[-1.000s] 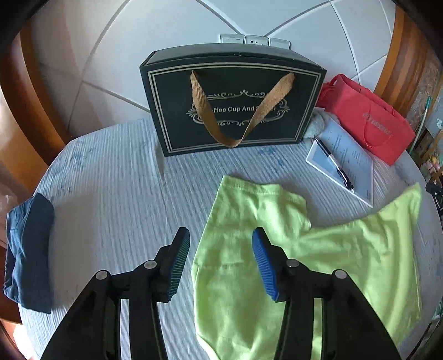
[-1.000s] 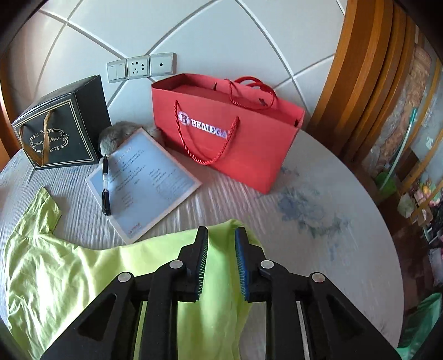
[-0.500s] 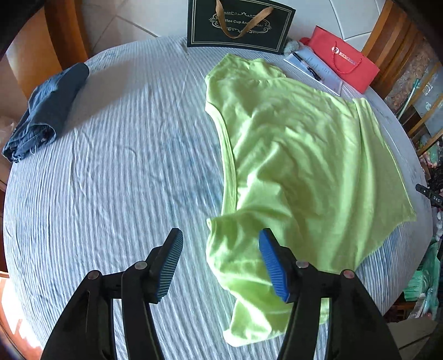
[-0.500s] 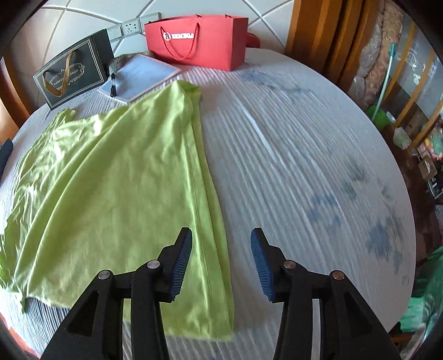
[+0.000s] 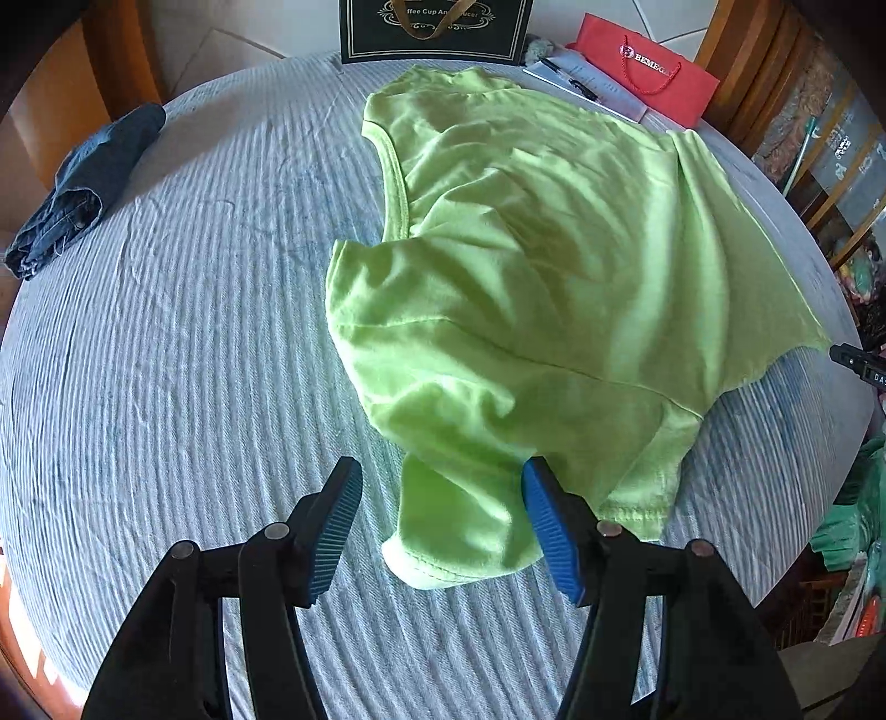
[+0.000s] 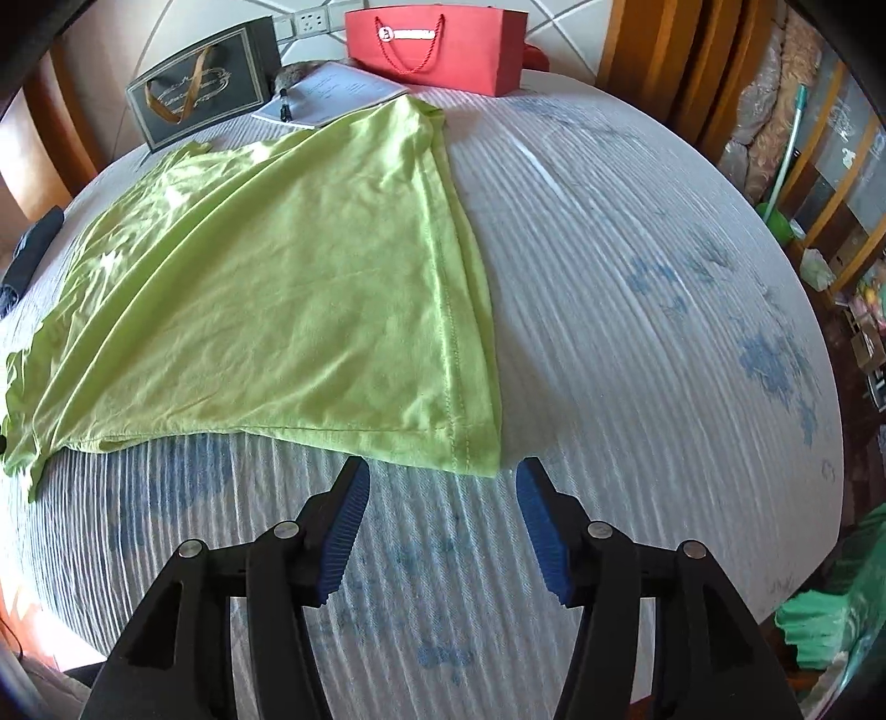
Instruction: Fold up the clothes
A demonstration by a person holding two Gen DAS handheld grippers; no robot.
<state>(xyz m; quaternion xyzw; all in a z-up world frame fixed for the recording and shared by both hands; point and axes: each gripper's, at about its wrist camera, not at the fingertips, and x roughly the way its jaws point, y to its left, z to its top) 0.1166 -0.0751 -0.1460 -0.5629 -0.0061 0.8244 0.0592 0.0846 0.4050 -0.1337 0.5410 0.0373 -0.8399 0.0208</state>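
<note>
A round bench (image 5: 166, 343) covered in a ribbed white-and-blue striped cloth fills both views. A lime-green T-shirt (image 5: 531, 266) lies spread across its middle, wrinkled, one sleeve bunched toward six o'clock. The left tongs (image 5: 440, 526) hang wide open and empty over that sleeve, the blue pad at the right just touching the fabric. The right tongs (image 6: 440, 518) are equally wide apart, holding nothing, just short of the shirt's hem corner. At twelve o'clock stand a dark gift bag (image 6: 202, 91) and a red paper bag (image 6: 437, 47) with papers and a pen (image 6: 285, 105) between them. Folded dark denim (image 5: 83, 183) sits at ten o'clock. White tiled wall and wooden trim surround.
</note>
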